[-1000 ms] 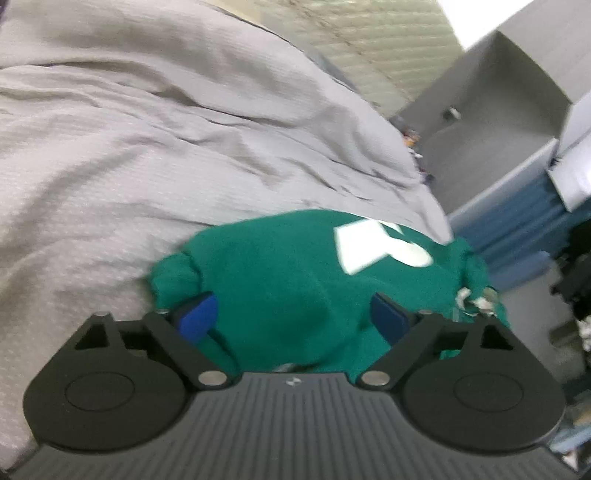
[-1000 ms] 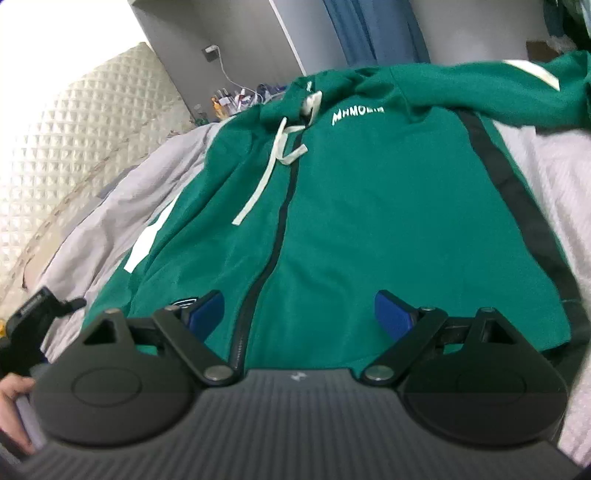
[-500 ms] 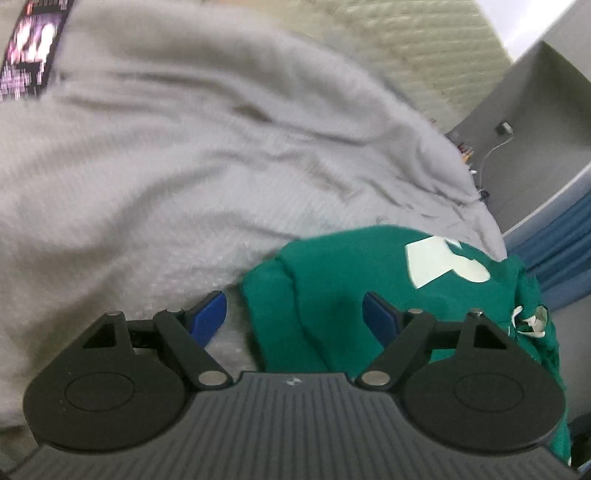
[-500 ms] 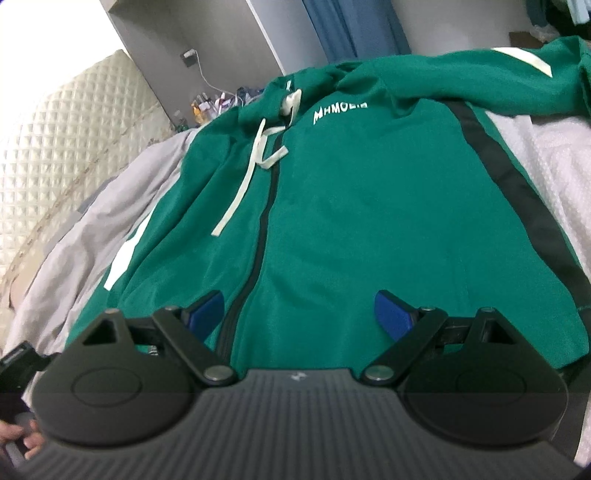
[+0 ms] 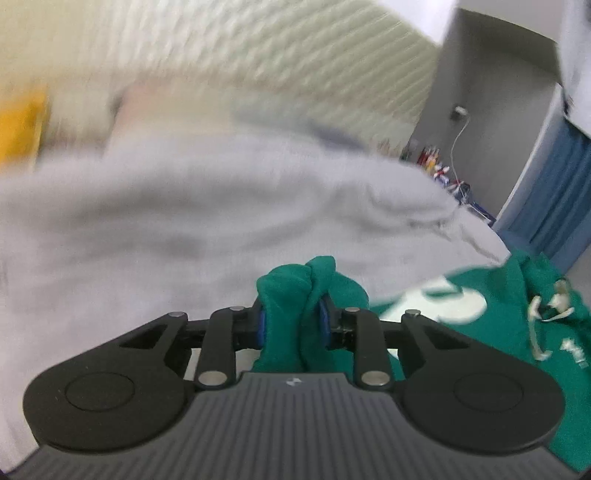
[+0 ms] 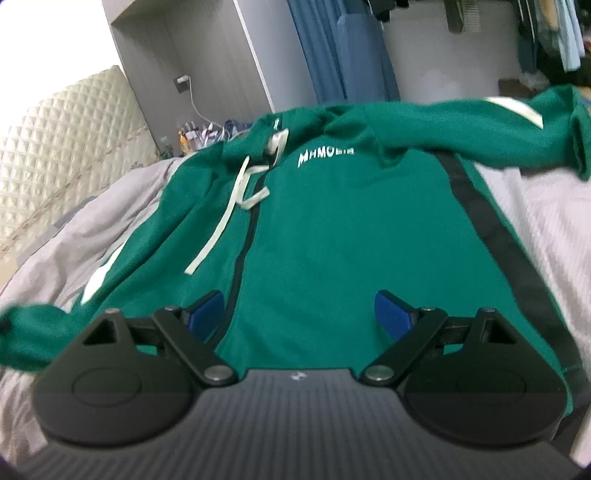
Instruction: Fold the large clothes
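Observation:
A green zip hoodie [image 6: 332, 229] with white drawstrings, white chest lettering and black side stripes lies front-up on a grey bedspread [image 6: 546, 221]. My left gripper [image 5: 291, 326] is shut on the bunched end of its left sleeve [image 5: 295, 291], lifted a little off the bed; the rest of the hoodie [image 5: 517, 295] trails to the right. My right gripper [image 6: 299, 314] is open and empty, hovering over the hoodie's lower front near the zip. The right sleeve [image 6: 480, 125] stretches out to the right.
A quilted cream headboard [image 6: 62, 125] stands at the left. Grey wardrobe panels [image 6: 207, 48], blue curtains [image 6: 332, 48] and a cluttered bedside shelf [image 6: 199, 136] lie beyond the bed. Hanging clothes [image 6: 554, 29] are at the far right. A yellow object [image 5: 18, 125] blurs at left.
My left gripper has closed on the sleeve end and swung left and up with it; the view is blurred by motion. My right gripper stayed open, drifting slightly over the hoodie.

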Demonstrator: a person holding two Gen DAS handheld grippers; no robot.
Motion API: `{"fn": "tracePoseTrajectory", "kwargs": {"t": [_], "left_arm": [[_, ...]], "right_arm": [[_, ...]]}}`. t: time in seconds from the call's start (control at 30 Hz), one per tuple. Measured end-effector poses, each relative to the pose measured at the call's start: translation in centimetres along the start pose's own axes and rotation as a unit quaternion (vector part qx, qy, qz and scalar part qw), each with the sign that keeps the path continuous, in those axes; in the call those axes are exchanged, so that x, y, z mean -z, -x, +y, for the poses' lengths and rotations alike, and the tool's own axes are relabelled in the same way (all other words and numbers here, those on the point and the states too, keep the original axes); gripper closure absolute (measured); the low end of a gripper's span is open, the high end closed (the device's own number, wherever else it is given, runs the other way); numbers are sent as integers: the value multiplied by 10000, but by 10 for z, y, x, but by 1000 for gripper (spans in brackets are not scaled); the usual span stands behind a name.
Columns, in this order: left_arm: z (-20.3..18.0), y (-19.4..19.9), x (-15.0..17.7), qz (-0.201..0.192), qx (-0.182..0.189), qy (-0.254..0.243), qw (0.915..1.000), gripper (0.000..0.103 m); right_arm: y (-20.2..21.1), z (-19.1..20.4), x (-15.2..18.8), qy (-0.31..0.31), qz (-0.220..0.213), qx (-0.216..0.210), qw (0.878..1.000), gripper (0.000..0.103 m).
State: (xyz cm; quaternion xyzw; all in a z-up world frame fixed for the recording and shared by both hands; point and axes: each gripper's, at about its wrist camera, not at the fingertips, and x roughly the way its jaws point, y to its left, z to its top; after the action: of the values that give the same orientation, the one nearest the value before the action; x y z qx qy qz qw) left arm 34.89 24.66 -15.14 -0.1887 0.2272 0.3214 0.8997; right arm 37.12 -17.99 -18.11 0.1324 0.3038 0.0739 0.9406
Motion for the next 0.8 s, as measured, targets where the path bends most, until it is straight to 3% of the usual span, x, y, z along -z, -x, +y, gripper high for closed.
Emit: {"fn": "tracePoseTrajectory", "kwargs": {"t": [0.1, 0.23, 0.4, 0.5, 0.63, 0.8], "left_arm": [[-3, -8, -48, -595, -303, -625, 9958, 75], [-2, -31, -123, -848, -416, -724, 9929, 75], [-20, -60, -193, -1674, -652, -924, 9794, 75], [-33, -104, -211, -1625, -1000, -962, 9769, 75], [-44, -172, -206, -1250, -1373, -985, 9777, 75], [-41, -224, -181, -792, -1342, -402, 9870, 71]], "right_arm": [[1, -2, -1, -60, -38, -60, 10000, 13], [-1, -1, -7, -131, -149, -160, 9997, 13], [-9, -4, -16, -166, -178, -42, 9997, 13], [-16, -13, -25, -481, -181, -121, 9986, 13], [-33, -17, -29, -510, -159, 14, 9986, 13], [-59, -20, -30, -510, -70, 84, 9986, 13]]}}
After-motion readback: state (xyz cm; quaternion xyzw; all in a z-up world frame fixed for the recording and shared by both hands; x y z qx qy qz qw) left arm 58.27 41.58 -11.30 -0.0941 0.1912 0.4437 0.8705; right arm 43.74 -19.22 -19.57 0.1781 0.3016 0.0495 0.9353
